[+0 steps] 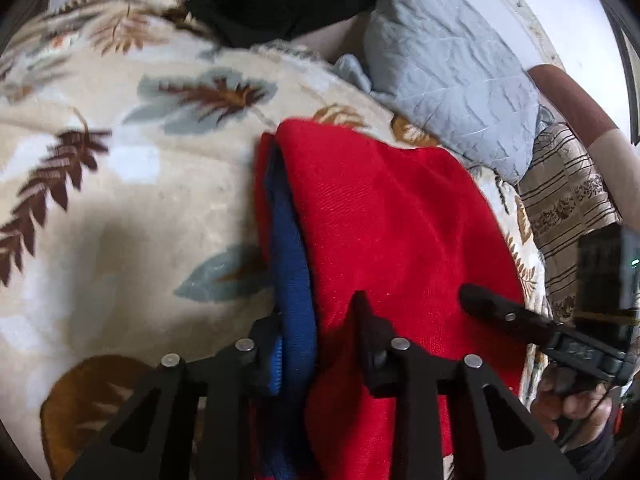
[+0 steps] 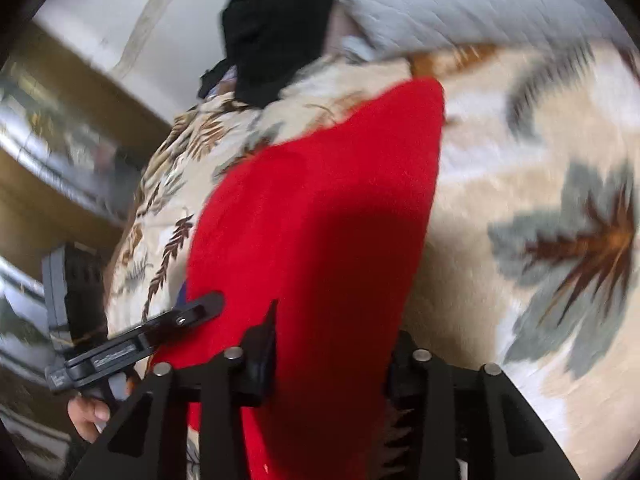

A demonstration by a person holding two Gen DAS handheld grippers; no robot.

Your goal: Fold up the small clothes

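Red knit garment (image 1: 392,220) with blue trim (image 1: 292,264) is clamped by left gripper (image 1: 316,320) and right gripper (image 2: 332,320); mid-fold judging by the doubled edge, next laying it flat ahead

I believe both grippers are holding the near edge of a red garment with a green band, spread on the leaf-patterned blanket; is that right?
Not quite: the band is blue, not green, as the left wrist view shows along the red garment's left side. The rest holds: the left gripper and right gripper both hold its near edge on the leaf-patterned blanket.
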